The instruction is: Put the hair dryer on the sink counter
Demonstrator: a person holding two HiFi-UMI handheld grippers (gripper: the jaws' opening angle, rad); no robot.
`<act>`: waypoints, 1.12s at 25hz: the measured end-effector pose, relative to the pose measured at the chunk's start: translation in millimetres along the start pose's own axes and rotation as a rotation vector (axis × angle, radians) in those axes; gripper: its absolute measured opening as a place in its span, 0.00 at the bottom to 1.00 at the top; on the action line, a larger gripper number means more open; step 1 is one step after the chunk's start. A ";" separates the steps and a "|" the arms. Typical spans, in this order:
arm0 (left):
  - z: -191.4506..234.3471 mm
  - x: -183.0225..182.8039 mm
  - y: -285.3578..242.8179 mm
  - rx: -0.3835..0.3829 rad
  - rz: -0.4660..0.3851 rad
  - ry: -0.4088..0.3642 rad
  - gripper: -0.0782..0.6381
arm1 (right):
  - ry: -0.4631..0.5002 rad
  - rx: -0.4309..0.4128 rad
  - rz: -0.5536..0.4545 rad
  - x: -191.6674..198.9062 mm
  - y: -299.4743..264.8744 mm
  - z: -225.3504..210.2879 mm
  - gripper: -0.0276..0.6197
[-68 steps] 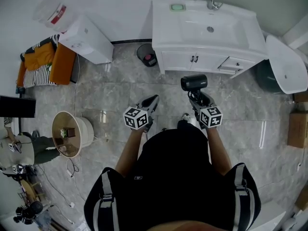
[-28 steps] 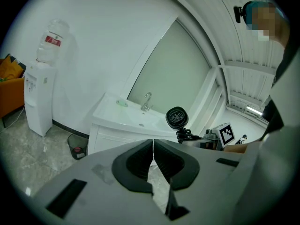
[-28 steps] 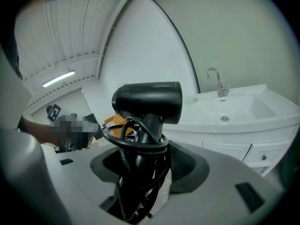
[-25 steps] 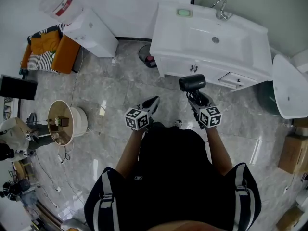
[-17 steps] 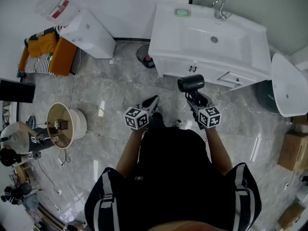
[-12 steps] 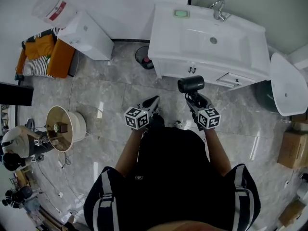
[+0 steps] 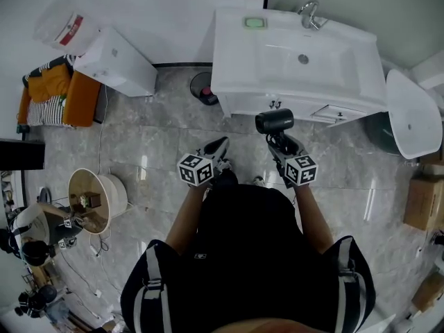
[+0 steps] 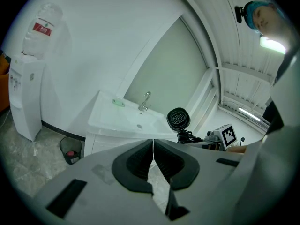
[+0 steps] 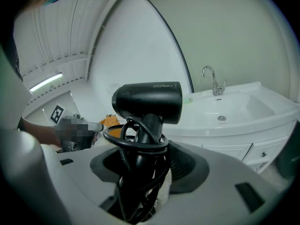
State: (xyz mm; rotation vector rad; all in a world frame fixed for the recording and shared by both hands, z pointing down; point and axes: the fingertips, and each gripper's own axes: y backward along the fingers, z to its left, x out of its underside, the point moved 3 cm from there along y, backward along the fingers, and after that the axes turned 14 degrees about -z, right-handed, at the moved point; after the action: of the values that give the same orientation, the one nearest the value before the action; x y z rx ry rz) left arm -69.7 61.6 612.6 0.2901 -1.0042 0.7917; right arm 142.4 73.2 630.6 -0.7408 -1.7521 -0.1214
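The right gripper [image 7: 280, 141] is clamped on the handle of the black hair dryer [image 7: 274, 121], whose black cord is looped round that handle between the jaws. The dryer stands upright in the grip with its barrel lying crosswise. It hangs over the grey marble floor [image 7: 159, 137] on the near side of the white desk with a moulded basin [image 7: 232, 47], close to the desk's front doors and not resting on it. The left gripper [image 7: 219, 146] is held level beside it, to its left, with its jaws pressed together on nothing. On the desk's far edge sit a chrome tap [image 7: 307, 12] and a pale green soap dish [image 7: 254, 23]. A dark round bin [image 7: 202, 87] stands on the floor by the desk's left corner, and further left a white water dispenser [image 7: 114, 57] stands against the wall.
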 end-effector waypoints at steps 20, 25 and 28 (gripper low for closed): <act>84.4 -57.1 -30.5 0.145 0.058 -0.024 0.13 | -0.024 0.139 -0.054 -19.6 -77.7 18.4 0.50; 103.4 -68.0 -26.6 0.173 0.075 -0.030 0.13 | -0.027 0.174 -0.057 -19.8 -93.9 27.5 0.50; 118.6 -71.2 -21.4 0.167 0.075 -0.037 0.13 | -0.033 0.183 -0.068 -17.6 -102.5 31.2 0.50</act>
State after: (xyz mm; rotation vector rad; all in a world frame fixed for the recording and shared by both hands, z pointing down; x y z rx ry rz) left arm -151.4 -52.0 618.1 0.4139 -0.9893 0.9437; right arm 63.8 -1.6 634.2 -0.5535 -1.7928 0.0055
